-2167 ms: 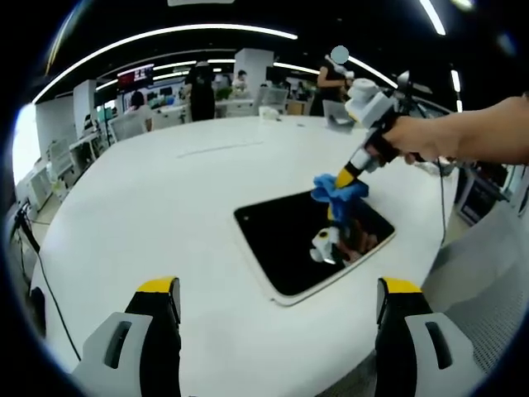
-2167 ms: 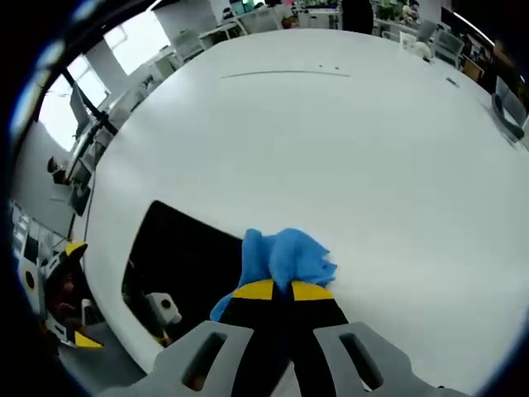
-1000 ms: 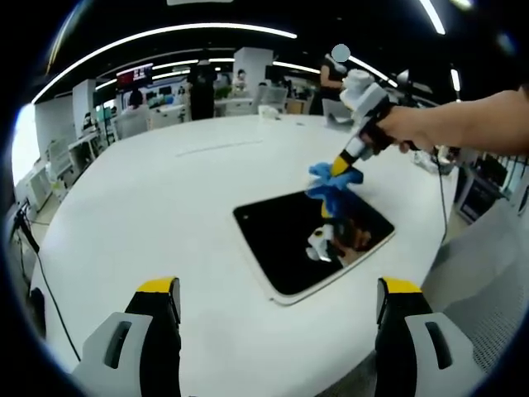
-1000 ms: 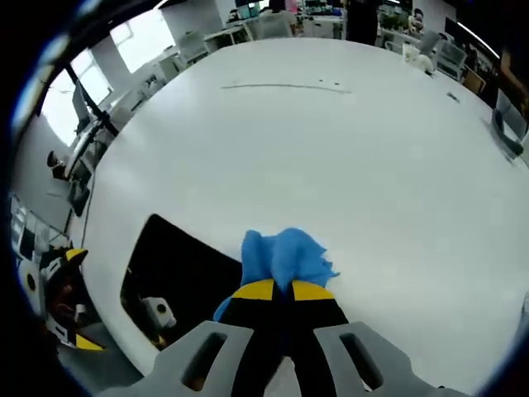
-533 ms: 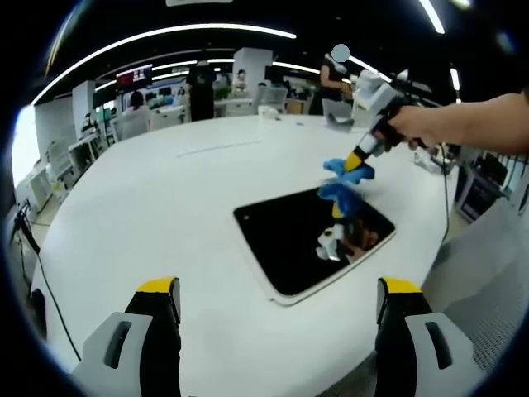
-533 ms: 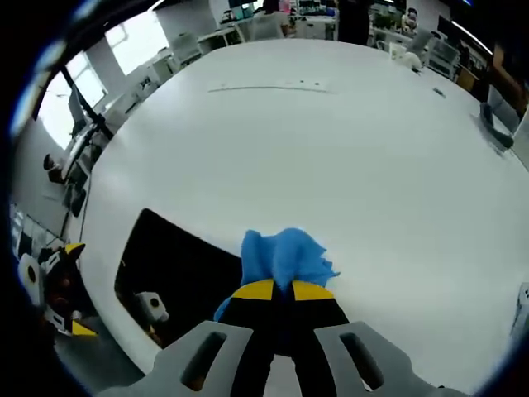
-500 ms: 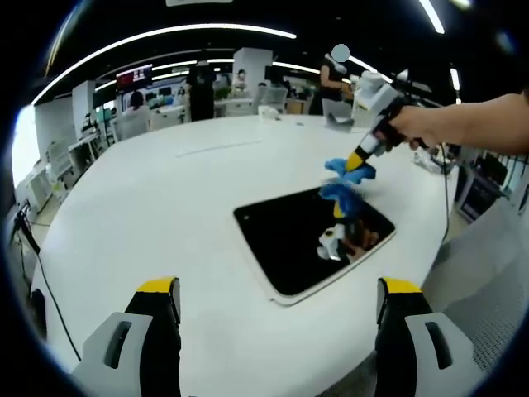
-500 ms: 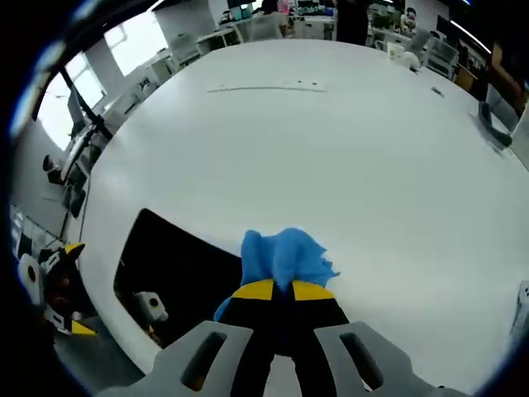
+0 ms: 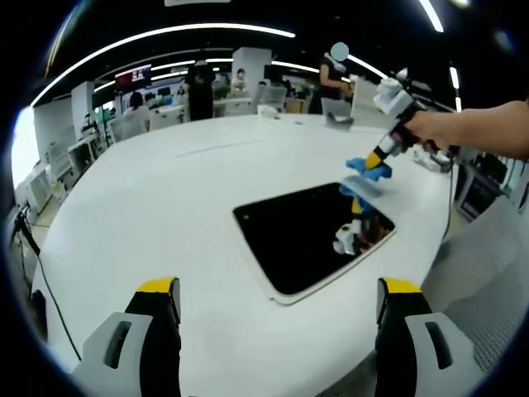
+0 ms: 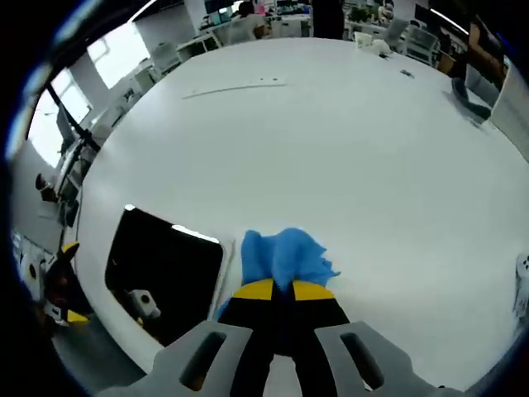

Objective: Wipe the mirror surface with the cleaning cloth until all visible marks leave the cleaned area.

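A dark, glossy rectangular mirror with rounded corners and a thin white rim [image 9: 312, 238] lies flat on the large round white table [image 9: 165, 215], close to the table's near right edge in the left gripper view. Its surface reads almost black and reflects the gripper and cloth above it as a small pale and blue-yellow shape near its far right corner. I can make out no smudges or marks on the glass, though at this size and with the fisheye warp fine marks would be hard to see.

In the left gripper view, the right gripper [image 9: 382, 154], held by a person's hand [image 9: 434, 132], has its yellow-tipped jaws pressed together on a crumpled bright blue cleaning cloth [image 9: 368, 170]. The cloth appears to hang just above the mirror's far right corner or just beyond it, over the table; contact cannot be told.

In the right gripper view, the same cloth [image 10: 283, 255] bunches out from between the closed yellow tips of the right gripper [image 10: 275, 290], and the mirror [image 10: 163, 271] sits to the left of it, with the cloth over bare white table just beside the mirror's rim.

The left gripper [image 9: 279, 289] stands wide open with nothing between its jaws, held back from the mirror over the near edge of the table.
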Demonstrator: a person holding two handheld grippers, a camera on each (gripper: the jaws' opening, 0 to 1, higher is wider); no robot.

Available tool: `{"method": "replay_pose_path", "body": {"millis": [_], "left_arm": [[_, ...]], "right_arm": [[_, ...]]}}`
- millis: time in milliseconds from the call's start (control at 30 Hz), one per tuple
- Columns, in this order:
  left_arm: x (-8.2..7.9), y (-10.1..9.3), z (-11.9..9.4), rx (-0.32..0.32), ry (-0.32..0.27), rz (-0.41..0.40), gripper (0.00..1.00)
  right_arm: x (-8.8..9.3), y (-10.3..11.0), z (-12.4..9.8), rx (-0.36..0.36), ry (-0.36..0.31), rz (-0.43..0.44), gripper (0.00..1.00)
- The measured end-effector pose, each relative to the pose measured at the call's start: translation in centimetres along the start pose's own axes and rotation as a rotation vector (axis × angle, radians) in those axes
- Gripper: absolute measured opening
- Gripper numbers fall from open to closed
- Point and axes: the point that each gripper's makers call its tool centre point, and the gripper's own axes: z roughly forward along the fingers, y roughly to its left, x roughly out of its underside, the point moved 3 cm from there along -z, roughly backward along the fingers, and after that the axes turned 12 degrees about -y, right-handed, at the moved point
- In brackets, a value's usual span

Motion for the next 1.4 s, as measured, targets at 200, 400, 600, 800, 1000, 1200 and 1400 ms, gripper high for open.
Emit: {"method": "replay_pose_path", "body": {"millis": [200,400,600,800,1000,1200,1400], "left_arm": [[0.0,-0.1,0.0,0.002,0.000,0.001,0.99],[0.0,0.0,0.0,-0.001,-0.001,0.002,0.99],[0.0,0.0,0.0,-0.005,-0.002,-0.001,0.99],[0.0,0.0,0.0,-0.004,-0.003,-0.002,0.99],[0.0,0.1,0.0,-0.007,-0.005,-0.004,0.99],[0.0,0.0,0.0,-0.004,-0.004,-0.006,0.99],[0.1,-0.3,0.0,0.006,0.006,-0.007,0.99]], "right_arm": [[1.1,-0.7,0.5,0.010,0.004,-0.021,0.01],[2.6,-0.8,0.7,0.016,0.018,-0.036,0.02],[2.9,-0.9,0.9,0.005,-0.013,-0.061,0.03],[3.0,-0.8,0.7,-0.006,-0.034,-0.141,0.07],[3.1,0.2,0.6,-0.050,-0.072,-0.101,0.22],[3.0,1.6,1.0,-0.119,-0.152,-0.086,0.52],[2.8,2.3,0.5,-0.195,-0.197,-0.009,0.67]]}}
